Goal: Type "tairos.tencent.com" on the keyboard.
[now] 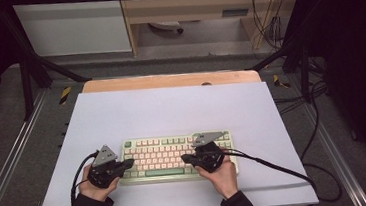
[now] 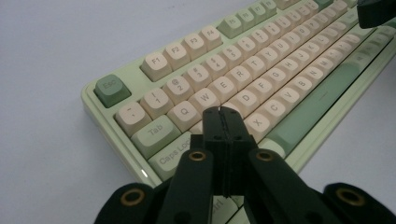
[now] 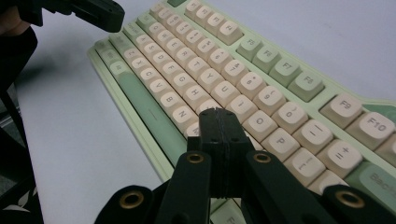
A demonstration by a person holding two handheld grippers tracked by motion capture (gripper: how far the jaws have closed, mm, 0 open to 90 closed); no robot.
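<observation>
- The left gripper [image 2: 223, 112], jaws pressed together on nothing, hovers over the keyboard [image 2: 261, 70] near Caps Lock and A.
- The right gripper [image 3: 218, 113], jaws likewise closed and empty, is poised above the keys by O and P.
- The pale green keyboard lies on the white table [image 1: 171, 109], near its front edge, a hand [image 1: 97, 188] at each end.
</observation>
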